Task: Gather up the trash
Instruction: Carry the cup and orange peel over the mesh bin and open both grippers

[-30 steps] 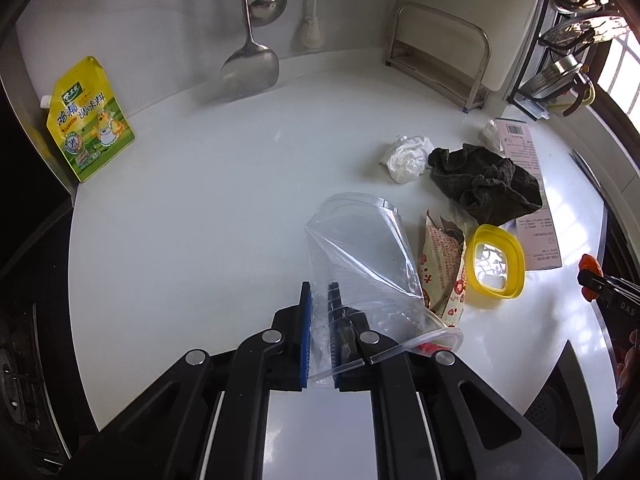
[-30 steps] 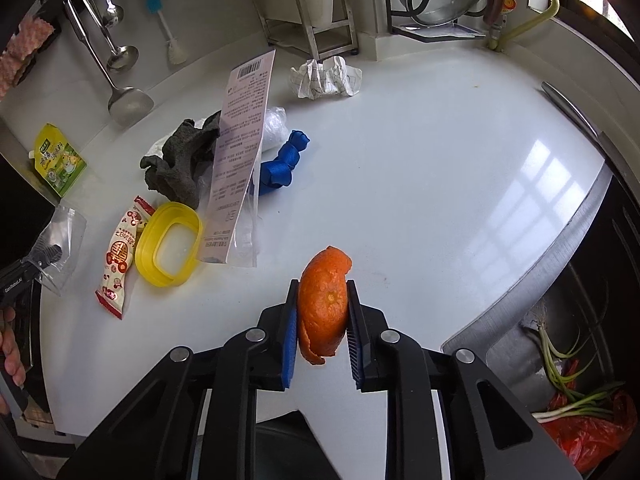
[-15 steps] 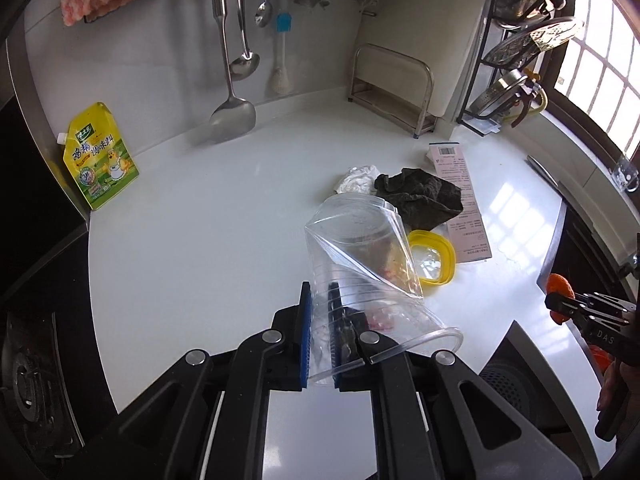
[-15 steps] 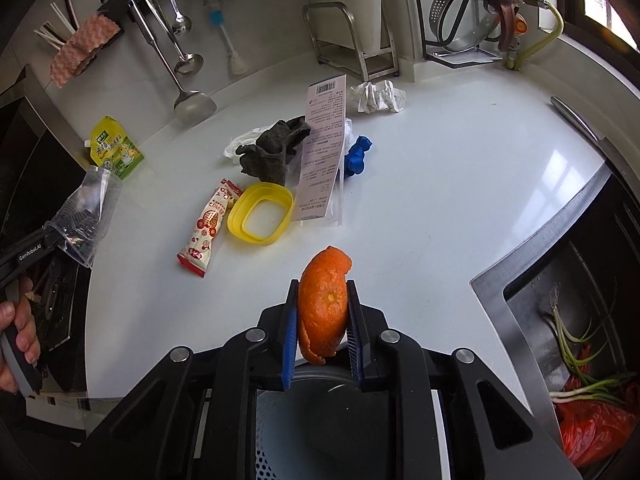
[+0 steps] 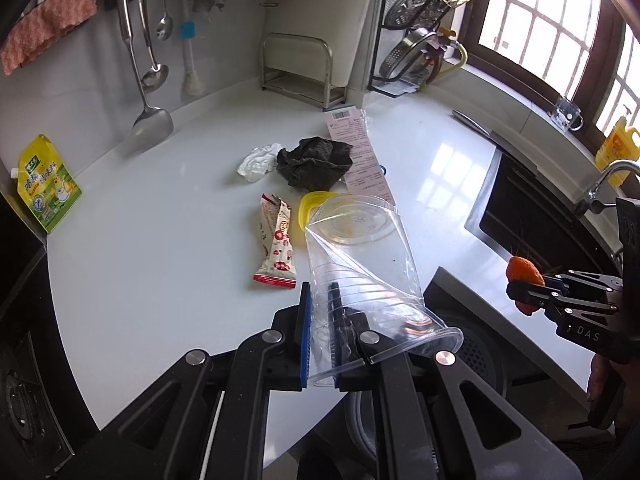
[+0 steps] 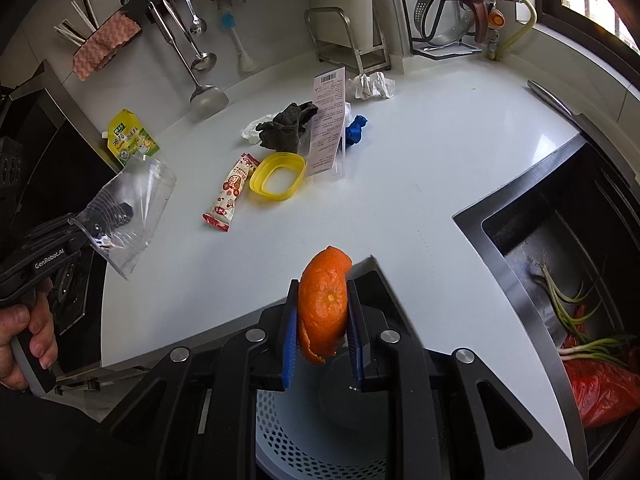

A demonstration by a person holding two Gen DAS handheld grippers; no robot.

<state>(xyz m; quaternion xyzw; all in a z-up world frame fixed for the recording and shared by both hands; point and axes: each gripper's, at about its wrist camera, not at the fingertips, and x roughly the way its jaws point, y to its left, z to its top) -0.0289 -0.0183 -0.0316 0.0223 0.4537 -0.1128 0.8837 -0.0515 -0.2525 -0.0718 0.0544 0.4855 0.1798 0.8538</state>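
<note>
A: Left gripper (image 5: pixel 320 336)?
B: Clenched on the wall of a crushed clear plastic cup (image 5: pixel 360 264), pinched flat between the blue pads. Cup held up off the table (image 5: pixel 160 240), mouth end near the camera, base pointing away.

A: Right gripper (image 6: pixel 322 332)?
B: Grasping an orange peel (image 6: pixel 324 308), pads pressing on both sides, peel sticking up above the fingertips. It sits over the near table edge, above a pale perforated bin (image 6: pixel 288 432) below.

A: A hand in view?
B: Yes, in the right wrist view a hand (image 6: pixel 24 344) at far left grips the left gripper's handle.

A: What trash is on the table?
B: Middle of the table: a red-and-white snack wrapper (image 5: pixel 277 248), to its right a yellow lid ring (image 6: pixel 277 176), partly behind the cup in the left view. Farther back a dark crumpled cloth (image 5: pixel 316 160) with a white crumpled tissue (image 5: pixel 258 162) touching its left side. A long pink receipt (image 5: pixel 362 152) runs along the cloth's right. A blue item (image 6: pixel 356 130) just right of the receipt, can't tell what it is. Another crumpled white paper (image 6: pixel 372 85) farther back near the metal rack (image 6: pixel 344 38).

A: Other stuff?
B: Yellow-green pouch (image 5: pixel 48 184) leaning at the far left wall, ladles (image 5: pixel 148 80) hanging above. Sink (image 6: pixel 560 260) on the right with green onions (image 6: pixel 572 308) and a red bag (image 6: pixel 600 388) inside.
</note>
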